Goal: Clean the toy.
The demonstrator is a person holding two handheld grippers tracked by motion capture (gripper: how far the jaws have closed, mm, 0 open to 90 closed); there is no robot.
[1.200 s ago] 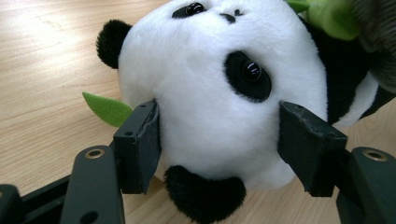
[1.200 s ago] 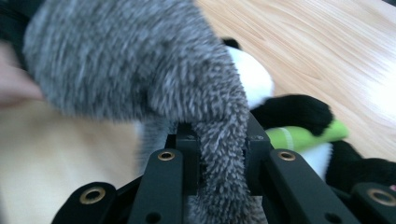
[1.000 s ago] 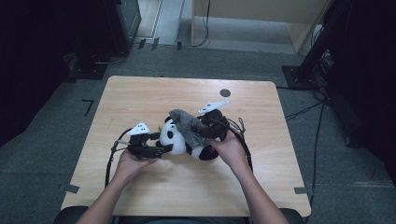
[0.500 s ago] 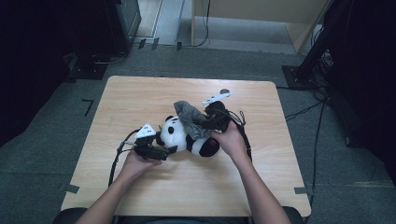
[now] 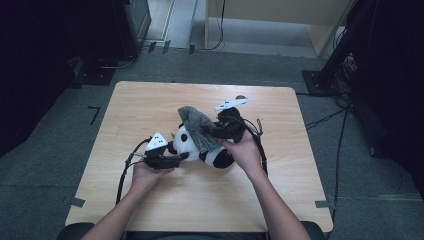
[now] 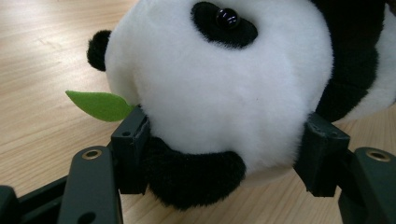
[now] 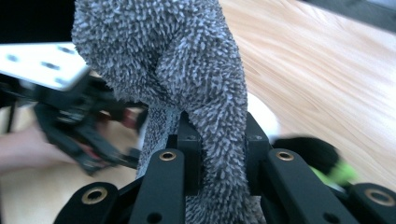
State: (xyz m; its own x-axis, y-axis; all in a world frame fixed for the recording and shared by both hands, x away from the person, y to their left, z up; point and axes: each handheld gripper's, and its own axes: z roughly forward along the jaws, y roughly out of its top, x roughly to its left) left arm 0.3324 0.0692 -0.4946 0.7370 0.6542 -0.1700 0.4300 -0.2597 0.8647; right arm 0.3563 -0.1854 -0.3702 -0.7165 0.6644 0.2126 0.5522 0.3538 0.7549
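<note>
Nearest, the left gripper [image 5: 181, 157] is clamped on the plush panda's [image 6: 219, 84] head, both jaws pressed into the fur; a green felt leaf [image 6: 99, 105] projects at nine o'clock. The panda is laid at the middle of the wooden table [image 5: 150, 102]. Beyond, at one o'clock, the right gripper [image 7: 223, 149] is closed narrowly on a grey microfibre cloth [image 7: 187, 70], draped over the panda.

High view: overhead, faces fwd/down on the table [image 5: 150, 100]. Left gripper view: low, very close on the panda [image 6: 219, 93]. Right gripper view: close on the grey cloth [image 7: 187, 70]. Both are seen from high view too.
</note>
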